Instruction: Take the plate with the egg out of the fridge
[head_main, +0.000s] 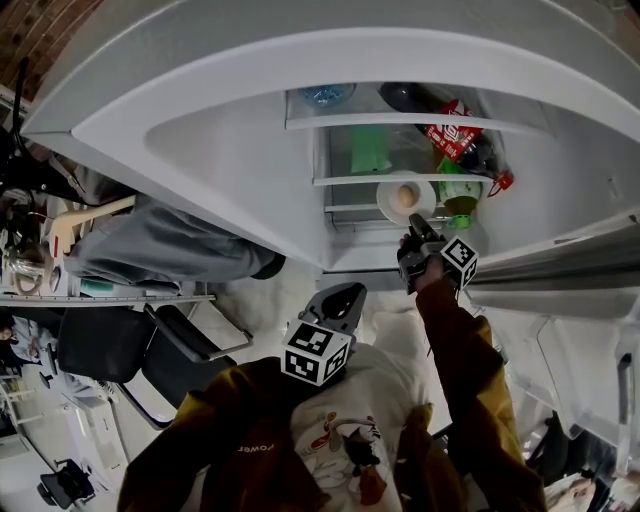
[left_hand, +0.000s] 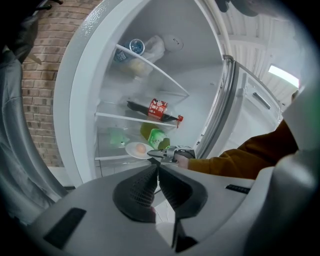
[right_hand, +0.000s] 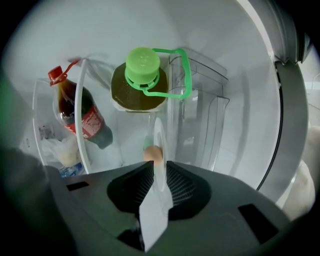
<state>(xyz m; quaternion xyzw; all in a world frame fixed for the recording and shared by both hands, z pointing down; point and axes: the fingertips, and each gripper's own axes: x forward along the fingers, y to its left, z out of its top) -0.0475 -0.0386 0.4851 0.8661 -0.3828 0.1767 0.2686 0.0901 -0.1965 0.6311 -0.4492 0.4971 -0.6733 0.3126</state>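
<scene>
White round plate (right_hand: 159, 140) carrying a pale brown egg (right_hand: 153, 154) is inside the open white fridge (left_hand: 200, 85). My right gripper (right_hand: 159, 169) has its jaws clamped on the plate's rim. My left gripper (left_hand: 156, 168) hangs behind the right one, jaws pressed together, empty.

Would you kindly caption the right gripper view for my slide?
Right gripper clamps the plate, egg aboard, facing a green-capped bottle.

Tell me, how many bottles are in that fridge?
3: a cola bottle lying on the middle shelf, a green-capped bottle below it beside the plate, and seemingly a clear bottle on the top shelf. More may be hidden.
</scene>
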